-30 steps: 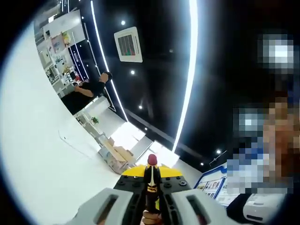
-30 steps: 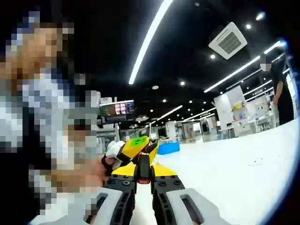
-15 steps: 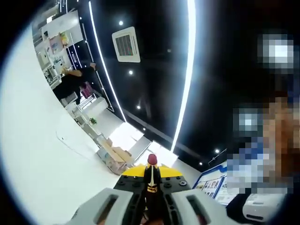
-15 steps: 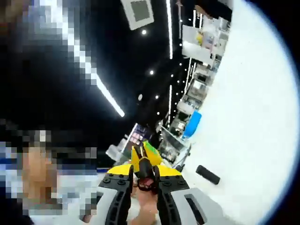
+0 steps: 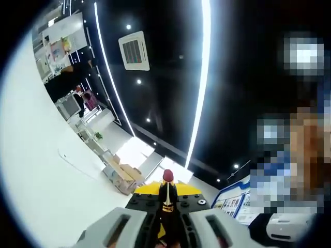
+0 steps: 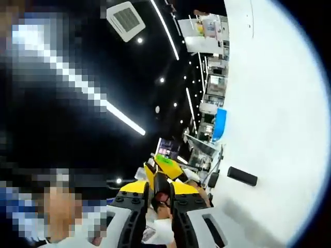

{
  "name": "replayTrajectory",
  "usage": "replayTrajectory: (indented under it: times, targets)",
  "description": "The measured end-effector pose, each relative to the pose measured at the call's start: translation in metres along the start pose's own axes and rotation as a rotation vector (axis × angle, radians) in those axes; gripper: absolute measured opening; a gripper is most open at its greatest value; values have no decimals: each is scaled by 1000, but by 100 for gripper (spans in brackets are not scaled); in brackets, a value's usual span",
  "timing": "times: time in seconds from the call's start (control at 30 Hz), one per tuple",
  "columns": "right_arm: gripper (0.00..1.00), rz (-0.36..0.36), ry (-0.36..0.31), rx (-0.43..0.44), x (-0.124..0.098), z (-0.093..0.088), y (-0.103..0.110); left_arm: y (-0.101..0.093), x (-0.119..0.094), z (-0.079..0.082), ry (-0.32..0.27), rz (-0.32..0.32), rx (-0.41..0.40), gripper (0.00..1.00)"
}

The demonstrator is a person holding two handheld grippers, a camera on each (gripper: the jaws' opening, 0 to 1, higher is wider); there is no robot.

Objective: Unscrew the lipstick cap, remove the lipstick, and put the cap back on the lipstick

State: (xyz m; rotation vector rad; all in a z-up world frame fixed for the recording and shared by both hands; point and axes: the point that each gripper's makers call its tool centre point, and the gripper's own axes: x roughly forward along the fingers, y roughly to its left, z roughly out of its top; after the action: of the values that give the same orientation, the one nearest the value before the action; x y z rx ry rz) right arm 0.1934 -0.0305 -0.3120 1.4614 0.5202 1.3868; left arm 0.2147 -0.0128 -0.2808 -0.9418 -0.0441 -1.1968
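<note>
Your left gripper (image 5: pixel 166 219) has its jaws closed on the lipstick (image 5: pixel 166 199) — the dark tube stands upright between them, and its red bullet tip shows bare above the yellow pads, with no cap over it. That much of the task reads as done: the cap is off and the colour is exposed.

In the right gripper view, your right gripper (image 6: pixel 159 202) has its jaws drawn close around a short dark piece with a reddish, open-looking end facing the camera; I judge this to be the cap (image 6: pixel 161 192), though the fisheye blur leaves that uncertain. Just beyond it sits the yellow-and-green front of the other gripper, with a hand (image 6: pixel 194 187) beside it, so the two tools are held near one another.

Further off in the right gripper view, a small black cylinder (image 6: pixel 242 176) lies on the white table (image 6: pixel 274 119), well apart from both tools. I cannot tell whether it belongs to the lipstick.

Beyond that, a shelf of goods (image 5: pixel 61 41) and a person in dark clothes (image 5: pixel 66 82) stand at the far edge of the table in the left gripper view.

What is left, in my judgement: bring the cap's open end square over the red tip and seat it — the fit is narrow, so a tilted approach could smear the bullet.
</note>
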Motion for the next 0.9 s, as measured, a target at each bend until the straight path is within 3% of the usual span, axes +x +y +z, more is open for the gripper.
replayTrajectory:
  times: [0.2,0.43,0.8,0.9]
  targets:
    - [11,-1,2,25,-2,-3,-1,-1,0,-2,8,-1,-1,9]
    - [11,-34,4,-89,-1,-2,-6,3,-1,-3,9,11,-13,9]
    - [11,-134,53,-642,10,-6,-3,7,-2,1,-2,22,-37,9]
    - [11,-163,72,-743,6,2,-14,8,-2,0,-2,29,-34,9]
